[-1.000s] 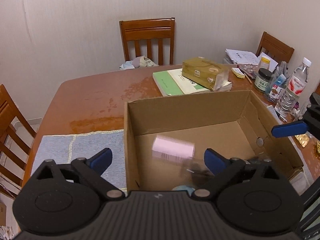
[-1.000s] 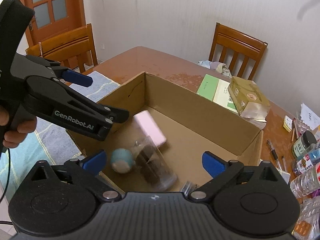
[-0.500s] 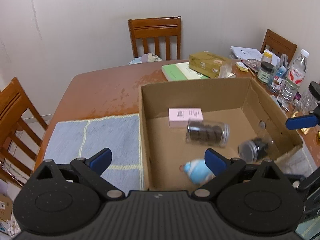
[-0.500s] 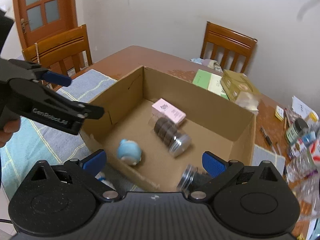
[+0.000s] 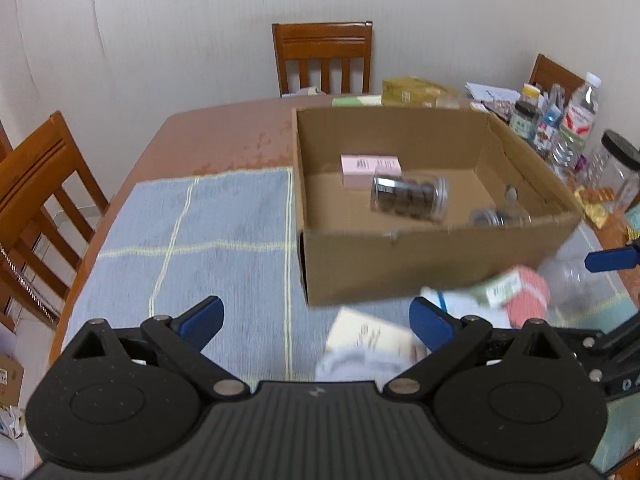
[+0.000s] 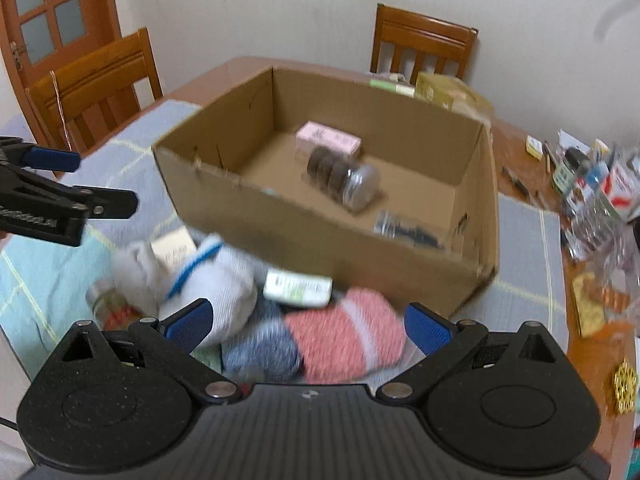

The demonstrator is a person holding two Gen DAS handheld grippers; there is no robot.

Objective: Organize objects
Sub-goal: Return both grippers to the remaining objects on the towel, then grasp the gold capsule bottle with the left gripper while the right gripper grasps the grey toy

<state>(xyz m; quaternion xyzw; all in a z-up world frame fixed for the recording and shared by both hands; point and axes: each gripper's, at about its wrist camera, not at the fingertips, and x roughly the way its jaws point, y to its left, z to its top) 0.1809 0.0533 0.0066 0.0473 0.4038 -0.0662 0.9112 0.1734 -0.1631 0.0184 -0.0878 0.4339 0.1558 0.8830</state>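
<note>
An open cardboard box (image 5: 436, 264) (image 6: 256, 204) stands on a blue-grey mat. Inside lie a pink carton (image 5: 370, 168) (image 6: 328, 144), a clear jar of dark discs (image 5: 408, 198) (image 6: 340, 176) and a smaller dark jar (image 5: 496, 216) (image 6: 408, 230). In front of the box lies a blurred pile: a red-and-white sock (image 6: 344, 340), a blue sock (image 6: 260, 352), a white sock (image 6: 216, 284), a green-white carton (image 6: 298, 288) (image 5: 500, 290), a beige carton (image 5: 368, 338) and a small jar (image 6: 110, 308). My left gripper (image 5: 316, 320) and right gripper (image 6: 306, 324) are both open and empty, above the pile.
Wooden chairs (image 5: 322, 56) stand around the brown table (image 5: 224, 140). Bottles and jars (image 5: 560, 120) crowd the right edge. A tan package (image 5: 416, 90) on a green book lies behind the box. A door (image 6: 44, 12) is at the far left.
Both grippers have pulled back and risen from inside the box. The pile in front of the box has come into view. The blue round toy is out of sight.
</note>
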